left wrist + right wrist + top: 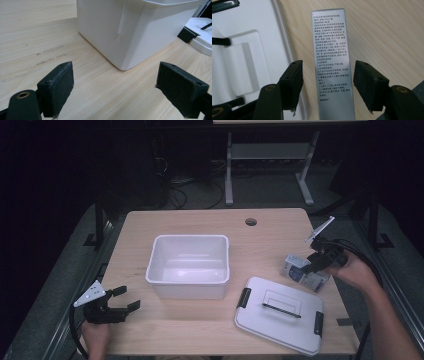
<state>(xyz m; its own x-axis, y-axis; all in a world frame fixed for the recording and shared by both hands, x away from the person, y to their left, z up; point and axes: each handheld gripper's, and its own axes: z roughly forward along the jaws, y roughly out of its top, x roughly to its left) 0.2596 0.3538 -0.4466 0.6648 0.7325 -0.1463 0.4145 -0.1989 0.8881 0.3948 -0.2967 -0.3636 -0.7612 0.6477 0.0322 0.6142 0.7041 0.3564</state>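
Observation:
A small silver-grey carton (330,50) with printed text lies on the wooden table (190,330), just right of a flat white lid (280,312) with black latches. My right gripper (328,85) straddles the carton, and a gap shows between each pad and the carton's sides, so it stands open. In the high view the right gripper (312,265) sits over the carton (300,270) at the table's right edge. At the table's front left corner my left gripper (129,298) rests open with nothing between its pads (60,82). It faces the near corner of a white bin (130,32).
The open white bin (189,238) stands mid-table, its inside bare. The lid (242,62) lies close on the left of the right gripper's jaw. A round cable hole (251,222) sits near the table's far edge. Metal frame legs stand behind the table.

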